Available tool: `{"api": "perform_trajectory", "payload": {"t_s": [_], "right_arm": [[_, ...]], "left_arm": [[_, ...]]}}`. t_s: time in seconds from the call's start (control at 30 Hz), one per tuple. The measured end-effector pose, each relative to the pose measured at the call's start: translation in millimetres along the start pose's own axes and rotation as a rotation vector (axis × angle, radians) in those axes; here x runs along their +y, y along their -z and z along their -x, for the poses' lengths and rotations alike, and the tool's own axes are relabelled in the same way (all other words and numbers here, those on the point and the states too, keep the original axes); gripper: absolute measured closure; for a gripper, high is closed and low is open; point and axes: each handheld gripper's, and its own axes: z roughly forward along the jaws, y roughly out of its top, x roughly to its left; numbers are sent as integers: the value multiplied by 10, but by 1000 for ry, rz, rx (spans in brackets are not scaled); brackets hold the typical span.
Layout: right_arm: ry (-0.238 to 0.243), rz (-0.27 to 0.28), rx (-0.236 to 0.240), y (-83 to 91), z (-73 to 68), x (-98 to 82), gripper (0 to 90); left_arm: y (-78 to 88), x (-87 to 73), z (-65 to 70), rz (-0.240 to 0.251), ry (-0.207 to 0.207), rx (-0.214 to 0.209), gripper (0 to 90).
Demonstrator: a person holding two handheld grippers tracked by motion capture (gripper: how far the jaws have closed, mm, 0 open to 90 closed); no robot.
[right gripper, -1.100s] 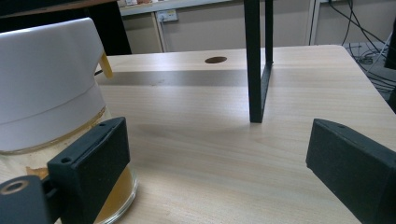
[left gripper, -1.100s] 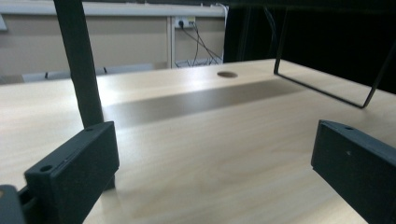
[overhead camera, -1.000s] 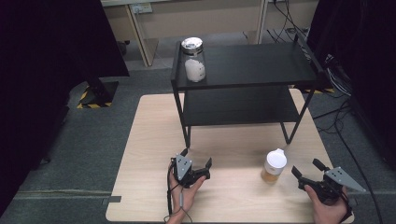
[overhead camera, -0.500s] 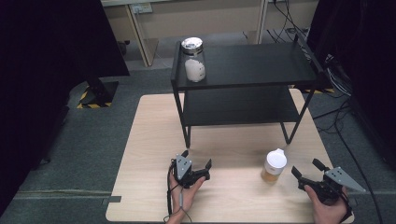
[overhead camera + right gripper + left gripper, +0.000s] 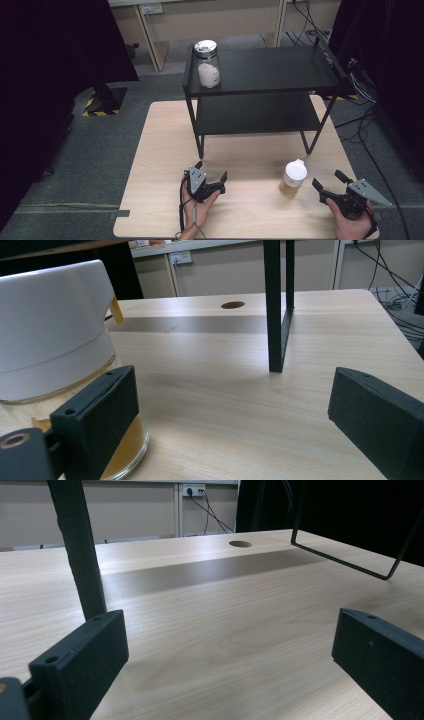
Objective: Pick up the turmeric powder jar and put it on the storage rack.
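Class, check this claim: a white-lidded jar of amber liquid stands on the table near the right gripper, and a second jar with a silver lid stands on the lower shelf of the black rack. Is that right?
Not quite. In the high view the silver-lidded jar stands on the top shelf of the black rack, at its left end. The white-lidded jar does stand on the table near the right gripper.

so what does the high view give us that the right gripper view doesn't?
High view alone: the clear glass jar with a silver lid on the black two-tier shelf's top, and the left gripper, jaws apart. Right gripper view alone: amber contents at the white-lidded glass jar's base, close beside its left jaw. Shared: that jar, the light wooden table, a shelf leg, and the right gripper, open and empty.
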Motion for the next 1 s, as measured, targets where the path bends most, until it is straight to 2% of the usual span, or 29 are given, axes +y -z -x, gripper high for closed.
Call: {"api": "perform_trajectory", "payload": {"t_s": [0.43, 1.0], "right_arm": [[10, 4, 24, 8, 28, -9, 59], [76, -2, 172, -19, -65, -1, 57]], "left_arm": [[1, -5, 24, 3, -14, 2, 10], [-6, 0, 27, 0, -16, -5, 9]]}}
